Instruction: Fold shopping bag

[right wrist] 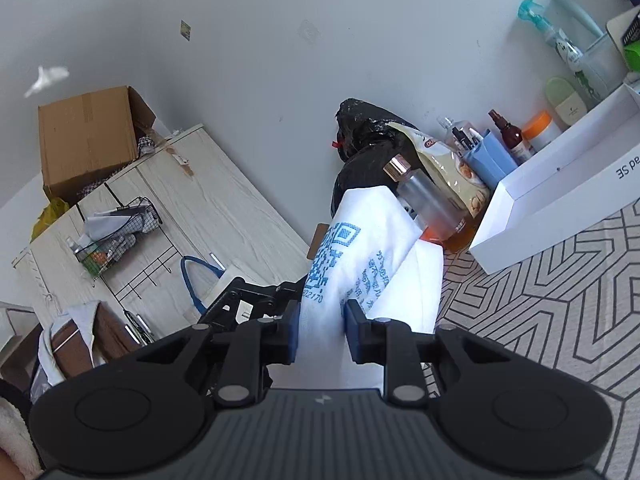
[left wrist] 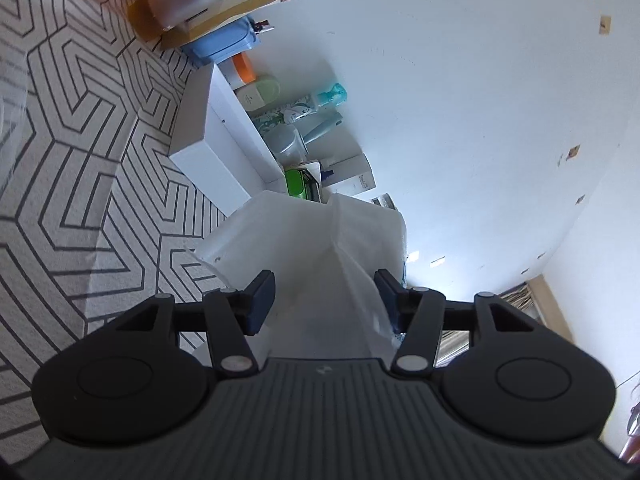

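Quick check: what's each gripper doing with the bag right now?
Left gripper: open, with the white shopping bag between its pads but not pinched.
Right gripper: shut on the shopping bag's printed part.

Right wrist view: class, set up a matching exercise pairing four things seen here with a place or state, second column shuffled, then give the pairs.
Things:
1. shopping bag
2. cardboard box
3. frosted bottle
4. wire basket

Places or states:
A. hangs on the wooden cabinet's front
B. stands on top of the wooden cabinet
C. pinched between the right gripper pads
D. tilted against the snack packet, just behind the bag

Pairs: 1-C, 2-B, 3-D, 4-A
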Demonstrator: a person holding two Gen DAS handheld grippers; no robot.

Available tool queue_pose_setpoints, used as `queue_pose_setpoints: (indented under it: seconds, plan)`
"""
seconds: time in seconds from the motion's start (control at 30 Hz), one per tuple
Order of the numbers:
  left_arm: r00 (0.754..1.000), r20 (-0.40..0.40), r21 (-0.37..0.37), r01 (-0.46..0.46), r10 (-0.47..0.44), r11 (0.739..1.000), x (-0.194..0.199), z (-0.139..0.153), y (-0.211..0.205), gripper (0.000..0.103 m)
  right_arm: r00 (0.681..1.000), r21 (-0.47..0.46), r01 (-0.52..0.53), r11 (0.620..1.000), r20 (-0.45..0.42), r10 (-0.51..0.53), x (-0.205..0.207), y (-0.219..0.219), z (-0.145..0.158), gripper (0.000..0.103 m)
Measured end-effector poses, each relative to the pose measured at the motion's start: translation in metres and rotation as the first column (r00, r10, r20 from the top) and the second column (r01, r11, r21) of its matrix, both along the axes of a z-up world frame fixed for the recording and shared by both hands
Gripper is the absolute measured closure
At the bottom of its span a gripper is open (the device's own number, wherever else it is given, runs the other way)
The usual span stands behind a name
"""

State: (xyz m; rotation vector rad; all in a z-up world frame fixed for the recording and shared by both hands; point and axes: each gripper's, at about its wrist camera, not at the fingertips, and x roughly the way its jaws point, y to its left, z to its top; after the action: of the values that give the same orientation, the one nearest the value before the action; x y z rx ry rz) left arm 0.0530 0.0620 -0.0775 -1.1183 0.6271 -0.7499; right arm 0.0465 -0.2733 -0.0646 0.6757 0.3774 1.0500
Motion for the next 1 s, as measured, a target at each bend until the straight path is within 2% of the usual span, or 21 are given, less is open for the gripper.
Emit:
queue_pose_setpoints:
  seconds: [0.13, 0.2, 0.27, 0.4, 0.47, 0.53, 0.6, 0.67, 0.73, 0.8, 0.87, 0.9, 0.97, 1.0]
  plan:
    - [1.0, -0.01, 0.075, 0.01, -0.009, 0.997, 0.003, 0.005, -0.005, 0.049, 0.998, -0.05, 0.046, 0.998, -0.046, -0.048, 0.007, -0.004, 0.002, 0.08]
    - [0.999, 0.033, 0.188, -0.033, 0.027, 0.982, -0.004, 0.017, -0.003, 0.049, 0.996, -0.042, 0.064, 0.997, -0.067, -0.067, 0.009, -0.011, 0.001, 0.08]
    - [0.996, 0.065, 0.26, -0.078, 0.063, 0.963, -0.012, 0.026, 0.0, 0.049, 0.994, -0.057, 0.09, 0.994, -0.057, -0.094, 0.007, -0.013, 0.002, 0.08]
    - [0.989, 0.105, 0.265, -0.132, 0.107, 0.955, -0.024, 0.036, 0.016, 0.049, 0.982, -0.163, 0.189, 0.968, 0.032, -0.186, -0.005, -0.006, 0.005, 0.08]
    - [0.989, 0.111, 0.251, -0.12, 0.094, 0.96, -0.024, 0.038, 0.018, 0.045, 0.972, -0.209, 0.232, 0.95, 0.076, -0.221, -0.012, -0.002, 0.007, 0.08]
    - [0.99, 0.116, 0.239, -0.103, 0.077, 0.966, -0.024, 0.039, 0.02, 0.045, 0.972, -0.229, 0.232, 0.945, 0.097, -0.215, -0.016, 0.005, 0.007, 0.08]
    - [0.995, 0.09, 0.242, -0.071, 0.051, 0.968, -0.019, 0.036, 0.015, 0.045, 0.978, -0.21, 0.204, 0.956, 0.094, -0.187, -0.018, 0.01, 0.005, 0.08]
    - [1.0, 0.02, 0.203, -0.01, 0.006, 0.979, -0.009, 0.018, 0.005, 0.045, 0.989, -0.15, 0.143, 0.978, 0.046, -0.137, -0.016, 0.011, 0.0, 0.08]
    - [0.999, -0.023, 0.079, 0.033, -0.031, 0.996, -0.002, -0.001, 0.003, 0.045, 0.997, -0.071, 0.077, 0.994, -0.016, -0.078, -0.011, 0.012, -0.005, 0.08]
    - [0.997, -0.042, -0.054, 0.064, -0.066, 0.996, 0.002, -0.018, 0.002, 0.041, 0.994, 0.043, 0.003, 0.999, -0.112, 0.002, -0.001, 0.009, -0.016, 0.08]
    - [0.993, -0.038, -0.164, 0.101, -0.109, 0.981, 0.005, -0.03, 0.0, 0.035, 0.973, 0.173, -0.074, 0.982, -0.204, 0.109, 0.011, 0.007, -0.028, 0.08]
    - [0.992, -0.035, -0.199, 0.116, -0.125, 0.973, 0.005, -0.033, -0.002, 0.034, 0.951, 0.254, -0.11, 0.961, -0.254, 0.176, 0.018, 0.006, -0.036, 0.08]
    - [0.988, -0.031, -0.257, 0.14, -0.153, 0.956, 0.006, -0.038, -0.005, 0.034, 0.916, 0.345, -0.14, 0.928, -0.312, 0.254, 0.028, 0.007, -0.048, 0.082]
    - [0.988, -0.03, -0.256, 0.139, -0.151, 0.957, 0.005, -0.039, -0.006, 0.034, 0.906, 0.353, -0.143, 0.925, -0.33, 0.266, 0.03, 0.008, -0.051, 0.082]
